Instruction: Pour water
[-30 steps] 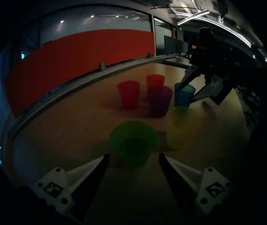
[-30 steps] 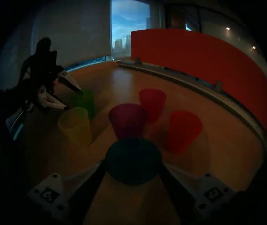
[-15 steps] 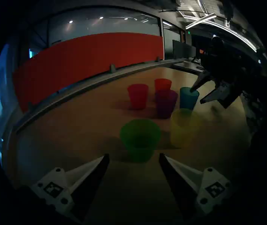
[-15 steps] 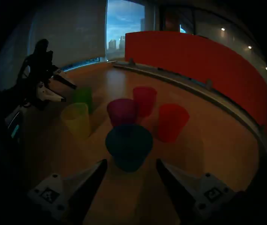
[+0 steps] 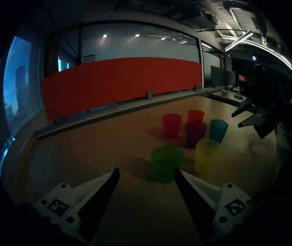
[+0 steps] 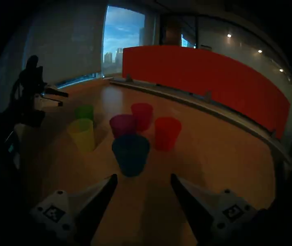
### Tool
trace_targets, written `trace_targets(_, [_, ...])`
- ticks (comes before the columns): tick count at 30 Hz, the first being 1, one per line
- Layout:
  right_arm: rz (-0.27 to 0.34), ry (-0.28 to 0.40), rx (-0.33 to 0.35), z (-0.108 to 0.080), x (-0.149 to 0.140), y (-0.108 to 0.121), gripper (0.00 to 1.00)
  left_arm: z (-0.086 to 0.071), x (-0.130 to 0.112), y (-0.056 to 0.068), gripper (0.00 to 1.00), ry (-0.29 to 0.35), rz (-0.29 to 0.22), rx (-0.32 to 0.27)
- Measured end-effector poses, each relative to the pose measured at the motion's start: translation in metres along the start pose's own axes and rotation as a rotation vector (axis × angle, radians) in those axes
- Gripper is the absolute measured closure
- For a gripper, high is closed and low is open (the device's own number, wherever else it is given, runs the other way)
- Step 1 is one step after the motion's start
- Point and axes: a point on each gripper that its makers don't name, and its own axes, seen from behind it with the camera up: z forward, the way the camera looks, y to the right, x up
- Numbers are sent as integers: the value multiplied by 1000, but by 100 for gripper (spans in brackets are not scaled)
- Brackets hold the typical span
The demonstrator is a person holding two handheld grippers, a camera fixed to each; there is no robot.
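Several coloured plastic cups stand upright in a cluster on a wooden table point(image 5: 84, 164). In the left gripper view the green cup point(image 5: 167, 162) is nearest, just beyond my open left gripper point(image 5: 146, 180), with a yellow cup point(image 5: 207, 156) to its right and pink point(image 5: 172, 125), red point(image 5: 195, 117), purple point(image 5: 196, 133) and teal point(image 5: 218, 130) cups behind. In the right gripper view the teal cup point(image 6: 131, 154) stands just ahead of my open right gripper point(image 6: 143, 182), with the purple point(image 6: 123, 125), pink point(image 6: 142, 116), red point(image 6: 167, 133), yellow point(image 6: 81, 134) and green point(image 6: 84, 112) cups beyond. Neither gripper holds anything.
A long red partition point(image 5: 121, 84) runs along the table's far edge, with a grey rail point(image 6: 203, 102) below it. The other gripper and the hand holding it appear dark at the right point(image 5: 260, 117) and at the left point(image 6: 31, 96). The room is dim, and a window point(image 6: 121, 41) is behind.
Both grippers have pulled back from the cups. The green cup and the teal cup, close between the fingers a second ago, now stand farther off. No cup has moved.
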Motion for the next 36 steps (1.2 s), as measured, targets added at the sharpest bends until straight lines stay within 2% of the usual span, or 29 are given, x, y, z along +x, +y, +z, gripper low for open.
trace_targets(9, [71, 160, -147, -26, 35, 27, 0, -21, 24, -14, 2, 130, -35, 122])
trace_targets(18, [121, 311, -349, -45, 66, 59, 0, -38, 43, -26, 2, 239, -84, 227])
trace_targets(26, [182, 427, -527, -59, 79, 81, 0, -52, 59, -31, 2, 330, -124, 319])
trace_targets(30, [217, 462, -592, -63, 78, 87, 0, -53, 58, -32, 2, 351, -145, 351])
trace_targets(36, [269, 492, -648, -68, 83, 93, 0, -49, 56, -33, 2, 360, -163, 372])
